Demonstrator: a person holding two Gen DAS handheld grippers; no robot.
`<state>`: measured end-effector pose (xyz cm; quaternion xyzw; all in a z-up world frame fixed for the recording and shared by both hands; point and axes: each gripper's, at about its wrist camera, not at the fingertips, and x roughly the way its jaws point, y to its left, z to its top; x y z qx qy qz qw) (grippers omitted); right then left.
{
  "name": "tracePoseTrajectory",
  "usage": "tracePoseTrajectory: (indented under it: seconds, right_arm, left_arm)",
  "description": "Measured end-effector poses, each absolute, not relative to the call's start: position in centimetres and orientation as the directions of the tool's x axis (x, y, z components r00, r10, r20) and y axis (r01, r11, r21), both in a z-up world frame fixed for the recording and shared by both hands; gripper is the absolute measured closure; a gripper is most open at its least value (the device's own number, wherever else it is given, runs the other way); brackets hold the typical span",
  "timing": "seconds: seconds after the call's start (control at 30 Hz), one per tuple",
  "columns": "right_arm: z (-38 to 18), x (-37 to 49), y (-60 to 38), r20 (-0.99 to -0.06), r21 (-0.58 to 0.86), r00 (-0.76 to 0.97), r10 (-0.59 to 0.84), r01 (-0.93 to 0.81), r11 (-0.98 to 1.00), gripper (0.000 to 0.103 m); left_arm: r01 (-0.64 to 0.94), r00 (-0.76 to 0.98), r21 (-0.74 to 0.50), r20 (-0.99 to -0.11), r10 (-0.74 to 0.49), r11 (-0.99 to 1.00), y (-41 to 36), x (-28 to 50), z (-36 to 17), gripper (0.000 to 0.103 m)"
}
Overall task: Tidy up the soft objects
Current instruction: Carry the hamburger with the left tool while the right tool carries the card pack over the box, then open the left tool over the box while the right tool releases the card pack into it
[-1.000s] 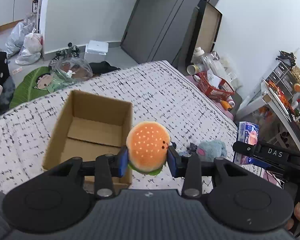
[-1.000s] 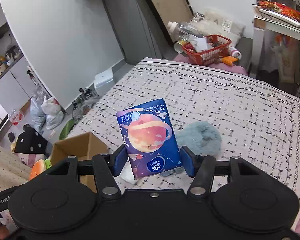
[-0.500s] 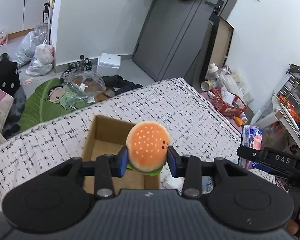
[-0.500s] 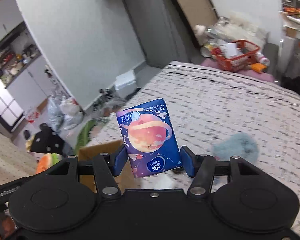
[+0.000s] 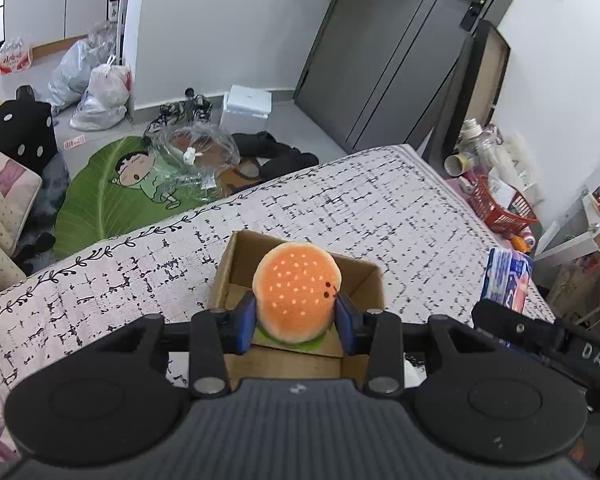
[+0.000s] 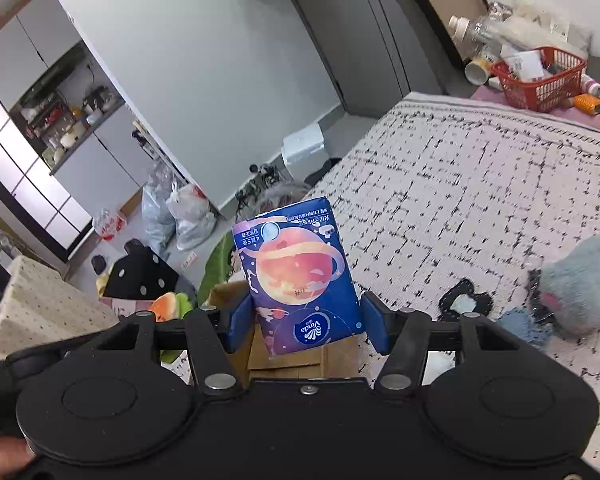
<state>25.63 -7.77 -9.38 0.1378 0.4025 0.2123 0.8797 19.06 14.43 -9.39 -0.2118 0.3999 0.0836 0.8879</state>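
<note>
The plush burger sits mid-frame, clamped between the blue pads of the left gripper, right over the open cardboard box on the patterned bedspread. The right gripper grasps a blue tissue pack at centre frame; a fluffy blue plush lies at the right edge.

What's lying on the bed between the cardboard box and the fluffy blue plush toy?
In the right wrist view, a small black-edged patch with a pale blue centre lies on the bedspread between the cardboard box and the fluffy blue plush.
</note>
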Motion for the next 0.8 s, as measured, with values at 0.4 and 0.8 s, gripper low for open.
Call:
tracePoseTrajectory:
  seconds: [0.4, 0.8]
  right_arm:
    - [-12.8, 27.3, -5.1, -0.679, 0.441, 0.543, 0.495, -0.238, 0.866, 0.047]
    - [-14.8, 28.6, -3.3, -0.697, 0.458, 0.512, 0.502, -0.220, 0.861, 0.047]
  left_arm:
    - [-0.369, 0.610, -0.332, -0.791, -0.043, 0.868, 16.3, 22.4, -14.4, 0.063]
    - [-0.373, 0.593, -0.351, -0.802, -0.070, 0.859, 17.3, 24.1, -15.8, 0.055]
